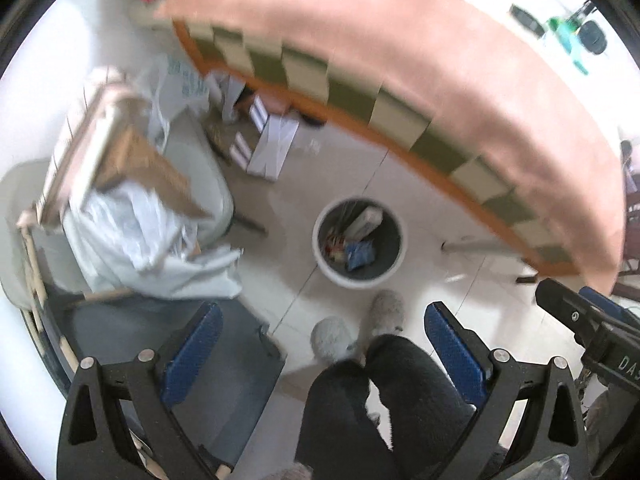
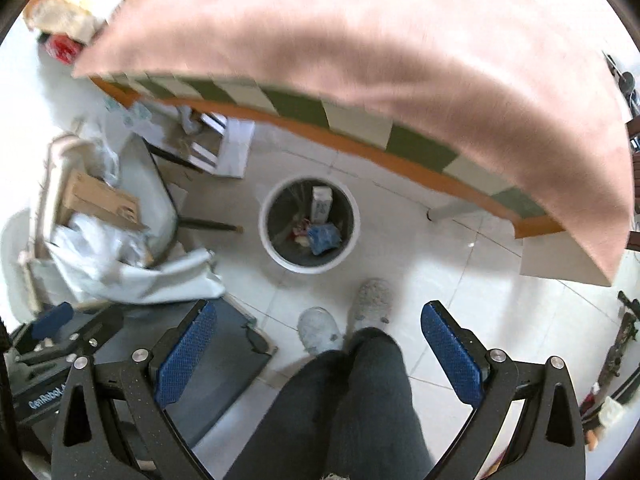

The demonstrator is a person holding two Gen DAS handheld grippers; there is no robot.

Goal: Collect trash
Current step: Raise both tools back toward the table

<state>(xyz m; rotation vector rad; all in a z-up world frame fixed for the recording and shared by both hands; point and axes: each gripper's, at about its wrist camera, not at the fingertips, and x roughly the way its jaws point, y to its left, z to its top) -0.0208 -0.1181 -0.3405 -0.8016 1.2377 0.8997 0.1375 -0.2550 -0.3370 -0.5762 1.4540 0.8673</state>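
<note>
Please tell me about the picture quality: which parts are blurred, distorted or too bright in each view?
Left wrist view: motion blur smears the pink tablecloth and the chair clutter; the trash bin is soft, and the far window area is overexposed. Right wrist view: somewhat sharper, the bin readable, but the cloth edge is blurred and the floor tiles glare. Both views: fisheye bends the table edge; the blue-padded fingers stay sharp.

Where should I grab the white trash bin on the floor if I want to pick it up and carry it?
Grip the white bin by its rim, coming straight down from above with one finger inside the wall and one outside. It stands upright with its mouth open, and the near edge by the feet is bare. The carton and blue wrapper lie low inside, clear of the rim.
</note>
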